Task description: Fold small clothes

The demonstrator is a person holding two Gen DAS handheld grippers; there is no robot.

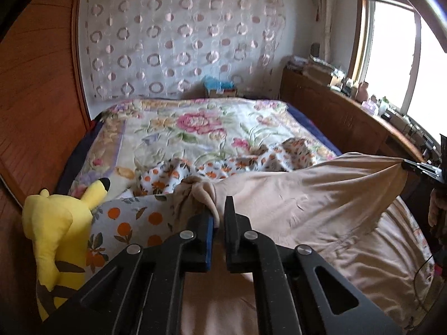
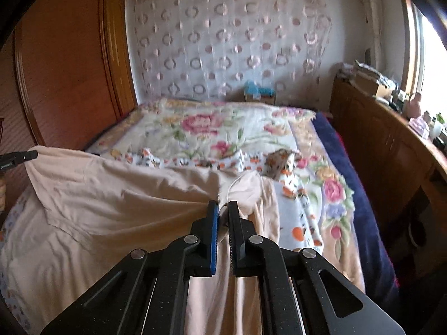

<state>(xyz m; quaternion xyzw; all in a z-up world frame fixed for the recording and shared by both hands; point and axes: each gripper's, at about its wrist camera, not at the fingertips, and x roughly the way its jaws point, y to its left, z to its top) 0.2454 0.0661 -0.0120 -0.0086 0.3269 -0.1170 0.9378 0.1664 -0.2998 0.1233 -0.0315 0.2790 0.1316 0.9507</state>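
Observation:
A beige garment (image 1: 307, 195) hangs stretched between my two grippers above the bed. In the left wrist view my left gripper (image 1: 219, 206) is shut on a bunched corner of it, and my right gripper (image 1: 410, 164) pinches the far corner at the right edge. In the right wrist view my right gripper (image 2: 222, 205) is shut on a fold of the same beige garment (image 2: 125, 189), while the tip of my left gripper (image 2: 28, 156) holds its upper left corner. The lower part of the cloth drapes down onto the bed.
A white garment with an orange print (image 1: 223, 164) lies crumpled on the floral blanket (image 1: 195, 122) behind the beige cloth. A yellow plush toy (image 1: 61, 237) sits at the bed's left edge. A cluttered wooden cabinet (image 2: 377, 139) runs along the right, and a wooden wardrobe (image 2: 69, 69) stands at the left.

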